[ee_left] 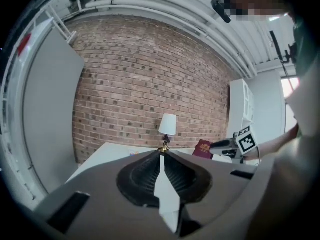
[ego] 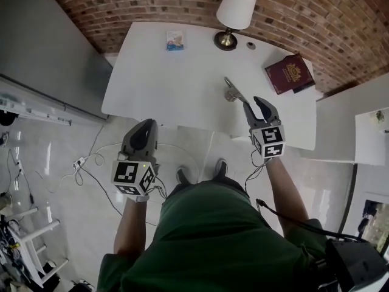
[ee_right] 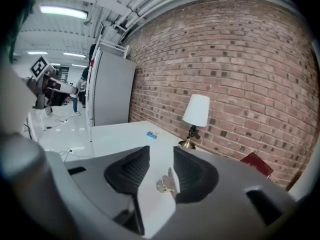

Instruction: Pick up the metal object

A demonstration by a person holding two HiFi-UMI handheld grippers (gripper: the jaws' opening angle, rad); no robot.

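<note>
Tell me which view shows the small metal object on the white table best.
The right gripper view: the small shiny metal object lies close, framed between the right gripper's open fingers. The head view shows it smaller, from above, ahead of that gripper. The left gripper view does not show it.

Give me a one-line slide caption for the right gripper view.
Open right gripper aimed at the metal object on the white table, lamp against the brick wall beyond.

Ahead of me a lamp (ego: 234, 17) stands at my white tabletop's (ego: 164, 84) far edge, a small blue packet (ego: 175, 40) to its left, a dark red booklet (ego: 289, 73) near the far right corner
</note>
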